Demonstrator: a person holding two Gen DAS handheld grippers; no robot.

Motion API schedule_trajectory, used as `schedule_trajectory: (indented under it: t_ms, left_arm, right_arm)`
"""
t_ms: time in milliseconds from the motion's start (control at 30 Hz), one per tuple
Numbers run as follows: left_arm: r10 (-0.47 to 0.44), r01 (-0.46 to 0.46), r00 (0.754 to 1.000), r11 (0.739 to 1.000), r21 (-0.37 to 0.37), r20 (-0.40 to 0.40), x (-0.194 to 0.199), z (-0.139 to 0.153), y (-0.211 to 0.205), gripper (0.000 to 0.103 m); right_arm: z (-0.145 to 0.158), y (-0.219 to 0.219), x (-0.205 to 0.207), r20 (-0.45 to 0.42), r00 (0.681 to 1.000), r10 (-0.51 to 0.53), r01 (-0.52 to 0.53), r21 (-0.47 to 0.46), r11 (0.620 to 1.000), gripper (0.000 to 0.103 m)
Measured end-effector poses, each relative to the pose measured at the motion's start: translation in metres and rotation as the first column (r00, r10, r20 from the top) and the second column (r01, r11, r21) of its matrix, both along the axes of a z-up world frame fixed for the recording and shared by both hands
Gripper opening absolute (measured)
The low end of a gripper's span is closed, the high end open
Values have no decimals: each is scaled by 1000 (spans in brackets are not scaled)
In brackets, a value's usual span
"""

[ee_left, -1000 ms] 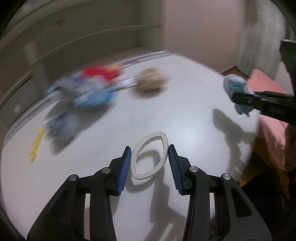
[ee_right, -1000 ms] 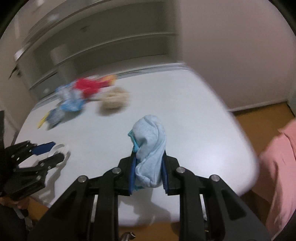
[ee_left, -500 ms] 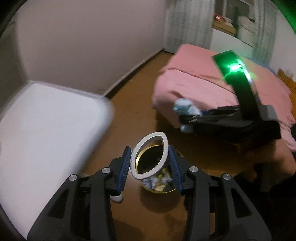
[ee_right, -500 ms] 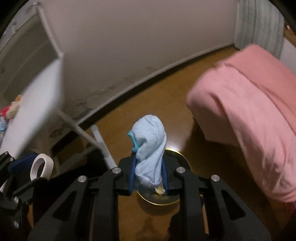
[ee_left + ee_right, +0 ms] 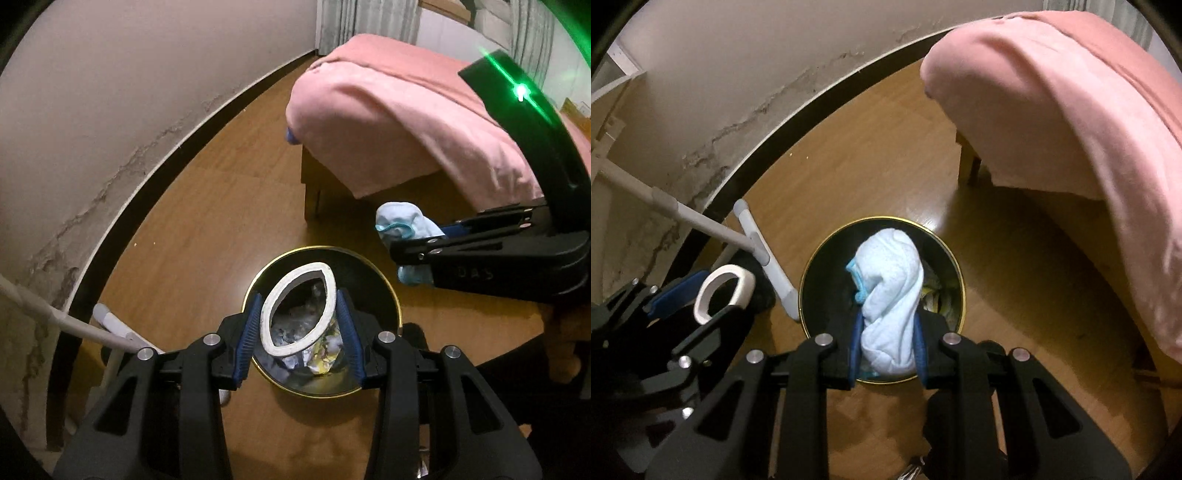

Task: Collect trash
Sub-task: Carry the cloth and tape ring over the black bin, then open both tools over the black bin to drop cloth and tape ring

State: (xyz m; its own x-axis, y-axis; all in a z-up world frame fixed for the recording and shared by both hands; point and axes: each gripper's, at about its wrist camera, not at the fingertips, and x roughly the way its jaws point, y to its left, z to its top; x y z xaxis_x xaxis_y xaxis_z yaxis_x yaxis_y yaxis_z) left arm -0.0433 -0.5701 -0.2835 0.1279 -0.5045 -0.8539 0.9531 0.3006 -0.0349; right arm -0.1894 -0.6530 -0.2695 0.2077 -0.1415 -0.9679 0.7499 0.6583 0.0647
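ring (image 5: pixel 298 308): light, bendy — left gripper (image 5: pixel 298 325) squeezes its sides, oval.
cloth (image 5: pixel 890 291): soft, limp — right gripper (image 5: pixel 887 345) clenched at its lower end.
bin (image 5: pixel 388 291): beneath both.

Both wrist views look steeply down, sharing the bin (image 5: pixel 388 291) (image 5: pixel 955 266) from close above.

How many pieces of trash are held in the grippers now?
2. A white ring in the left gripper, and a blue cloth in the right gripper, both above the bin.
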Motion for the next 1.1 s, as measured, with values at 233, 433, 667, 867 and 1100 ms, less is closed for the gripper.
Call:
schedule_trajectory:
  t_ms: [233, 433, 667, 867, 1100]
  left_arm:
    - [25, -25, 998, 1000, -7, -52, 5, -6, 4, 40]
    - [16, -16, 998, 1000, -2, -54, 0, -8, 2, 40]
    - [15, -15, 998, 1000, 8, -59, -2, -11, -2, 41]
    - [-5, 6, 998, 1000, 19, -65, -9, -14, -8, 49]
    - [-33, 34, 998, 999, 20, -48, -21, -15, -13, 64]
  right_arm:
    - [-6, -1, -1, 3, 1000, -16, 16, 26, 1000, 23]
    - [-4, -4, 0, 23, 1000, -20, 19, 19, 1000, 43]
    - [1, -5, -3, 36, 999, -29, 28, 17, 999, 47]
    - [6, -9, -8, 47, 998, -52, 52, 8, 999, 52]
    - [12, -14, -18, 59, 995, -83, 83, -2, 997, 52]
